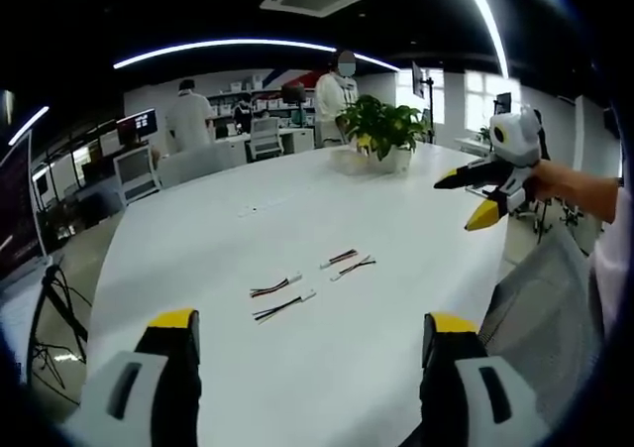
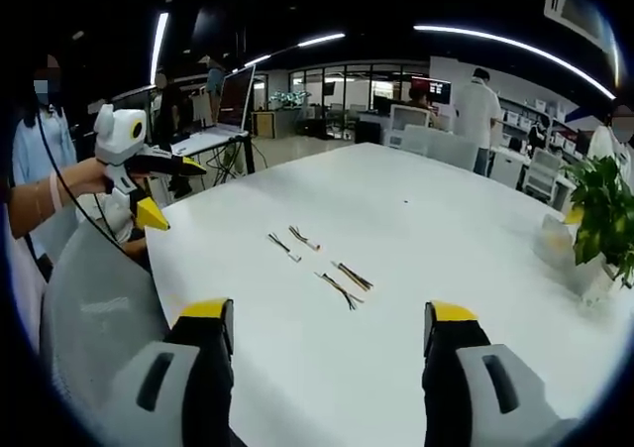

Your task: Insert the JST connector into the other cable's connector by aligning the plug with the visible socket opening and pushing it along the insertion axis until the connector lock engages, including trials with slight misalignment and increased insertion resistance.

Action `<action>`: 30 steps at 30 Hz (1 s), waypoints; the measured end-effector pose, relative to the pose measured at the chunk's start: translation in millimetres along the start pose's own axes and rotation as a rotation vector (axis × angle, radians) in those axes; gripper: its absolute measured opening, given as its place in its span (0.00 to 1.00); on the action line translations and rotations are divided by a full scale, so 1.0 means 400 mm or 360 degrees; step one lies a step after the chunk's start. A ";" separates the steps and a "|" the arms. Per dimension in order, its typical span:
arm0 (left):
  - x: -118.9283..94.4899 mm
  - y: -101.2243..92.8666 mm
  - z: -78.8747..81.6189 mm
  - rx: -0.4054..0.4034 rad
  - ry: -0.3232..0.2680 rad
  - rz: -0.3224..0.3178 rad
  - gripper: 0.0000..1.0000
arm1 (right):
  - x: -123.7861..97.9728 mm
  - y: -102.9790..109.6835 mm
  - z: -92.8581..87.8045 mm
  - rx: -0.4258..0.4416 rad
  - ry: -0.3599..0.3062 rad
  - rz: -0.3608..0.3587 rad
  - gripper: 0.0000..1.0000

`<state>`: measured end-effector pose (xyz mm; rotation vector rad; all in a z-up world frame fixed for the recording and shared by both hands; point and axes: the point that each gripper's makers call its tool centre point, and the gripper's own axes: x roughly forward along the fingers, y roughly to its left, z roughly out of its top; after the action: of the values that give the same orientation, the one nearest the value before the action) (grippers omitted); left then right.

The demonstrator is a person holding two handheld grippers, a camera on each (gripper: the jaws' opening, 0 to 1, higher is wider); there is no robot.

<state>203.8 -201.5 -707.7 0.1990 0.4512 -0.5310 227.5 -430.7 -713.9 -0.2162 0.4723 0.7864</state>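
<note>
Both grippers, left (image 1: 309,343) and right (image 2: 330,330), hang wide open, holding nothing. Four cables (image 1: 307,280) lie on the table (image 1: 228,229), well in front of the plant (image 1: 381,130). Best to grab each by its plug, tips facing.

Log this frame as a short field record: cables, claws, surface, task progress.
cables: four short wired connector leads lying loose on the table, in two pairs, none mated
left claw: open, empty, above the near table edge, short of the cables
right claw: open, empty, short of the cables; also seen in the left gripper view, held in a hand
surface: white table
other: potted plant at the far end; people in the background
progress: nothing picked up yet
</note>
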 end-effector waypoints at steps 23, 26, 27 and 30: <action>0.071 0.013 0.005 0.0020 0.0046 -0.0058 0.86 | 0.059 -0.011 0.031 -0.0019 -0.0027 0.0063 0.69; 0.081 0.017 0.007 0.0017 0.0057 -0.0067 0.87 | 0.067 -0.014 0.035 -0.0023 -0.0024 0.0073 0.68; 0.083 0.018 0.008 0.0021 0.0056 -0.0067 0.86 | 0.069 -0.016 0.036 -0.0025 -0.0023 0.0074 0.68; 0.089 0.022 0.019 0.0037 0.0057 -0.0075 0.85 | 0.072 -0.019 0.043 -0.0033 -0.0027 0.0078 0.66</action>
<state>238.5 -212.2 -717.0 0.2212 0.4858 -0.5796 256.1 -411.9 -712.7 -0.2178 0.4552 0.8405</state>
